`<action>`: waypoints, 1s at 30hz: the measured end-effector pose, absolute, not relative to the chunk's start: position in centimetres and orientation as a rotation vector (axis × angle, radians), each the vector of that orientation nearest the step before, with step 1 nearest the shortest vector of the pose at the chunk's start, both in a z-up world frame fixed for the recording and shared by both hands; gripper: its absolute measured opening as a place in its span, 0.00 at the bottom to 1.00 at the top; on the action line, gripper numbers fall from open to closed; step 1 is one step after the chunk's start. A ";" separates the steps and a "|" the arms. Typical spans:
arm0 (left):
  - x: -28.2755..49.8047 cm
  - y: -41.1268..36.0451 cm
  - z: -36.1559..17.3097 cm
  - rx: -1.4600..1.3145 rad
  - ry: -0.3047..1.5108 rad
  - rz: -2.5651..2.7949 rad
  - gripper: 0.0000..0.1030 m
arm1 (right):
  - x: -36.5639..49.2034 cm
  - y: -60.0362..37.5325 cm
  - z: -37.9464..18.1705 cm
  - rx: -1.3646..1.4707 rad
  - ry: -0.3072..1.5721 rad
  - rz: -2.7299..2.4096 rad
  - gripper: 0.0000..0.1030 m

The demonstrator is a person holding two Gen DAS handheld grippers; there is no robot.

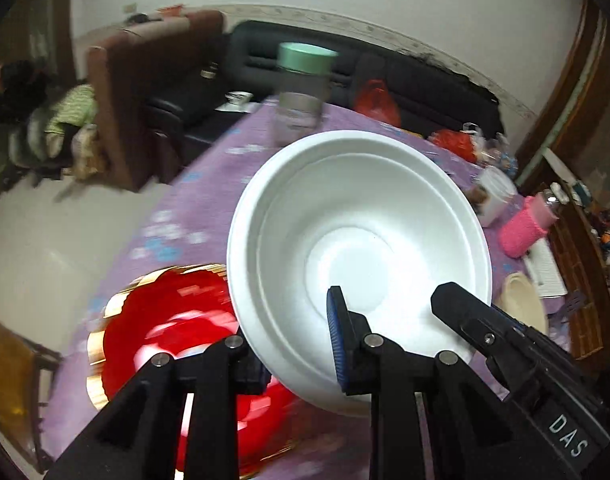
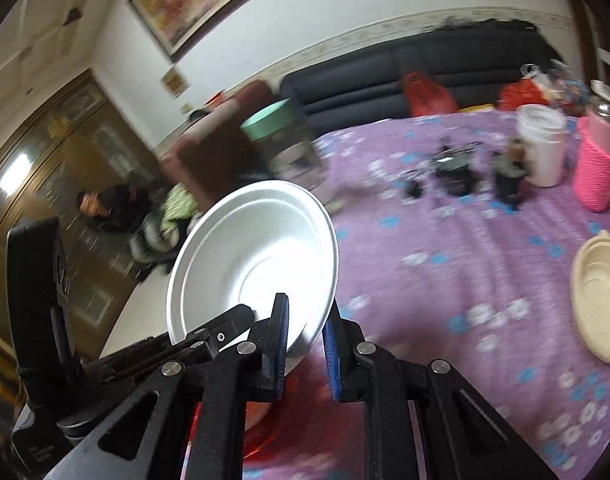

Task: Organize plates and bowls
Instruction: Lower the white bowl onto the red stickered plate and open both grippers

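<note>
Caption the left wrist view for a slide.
Both grippers, left gripper and right gripper, clamp the white bowl's rim above a red plate.

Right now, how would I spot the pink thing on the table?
Find the table's purple flowered cloth. On its far side, beside a white jar, stands a bottle. Its bright pink knitted sleeve is the only woolly thing there.

bowl (image 1: 357,240) above the surface (image 1: 193,208); plate (image 1: 177,344) on it, lower left; jar (image 1: 301,92) behind; basket (image 1: 525,308) right.
</note>
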State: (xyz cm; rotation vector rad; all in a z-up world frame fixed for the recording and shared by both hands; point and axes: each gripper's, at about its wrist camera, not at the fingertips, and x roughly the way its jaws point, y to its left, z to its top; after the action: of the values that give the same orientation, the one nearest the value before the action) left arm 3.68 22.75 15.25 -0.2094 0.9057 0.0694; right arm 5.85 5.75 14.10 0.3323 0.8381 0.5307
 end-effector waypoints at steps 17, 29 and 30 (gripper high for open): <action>-0.6 31.5 10.4 -0.345 0.967 0.146 0.46 | 3.9 15.5 7.3 0.230 1.012 0.573 0.17; -5.5 31.3 13.9 -0.338 0.795 0.189 0.67 | 3.4 16.3 8.0 0.154 0.972 0.565 0.17; -6.0 31.2 14.4 -0.336 0.773 0.196 0.69 | 3.2 16.5 8.2 0.126 0.957 0.561 0.17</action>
State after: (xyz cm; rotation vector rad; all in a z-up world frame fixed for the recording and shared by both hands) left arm -5.99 31.23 14.39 -0.3355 0.7733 0.1964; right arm 3.16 16.47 8.17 0.1263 0.9566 0.5609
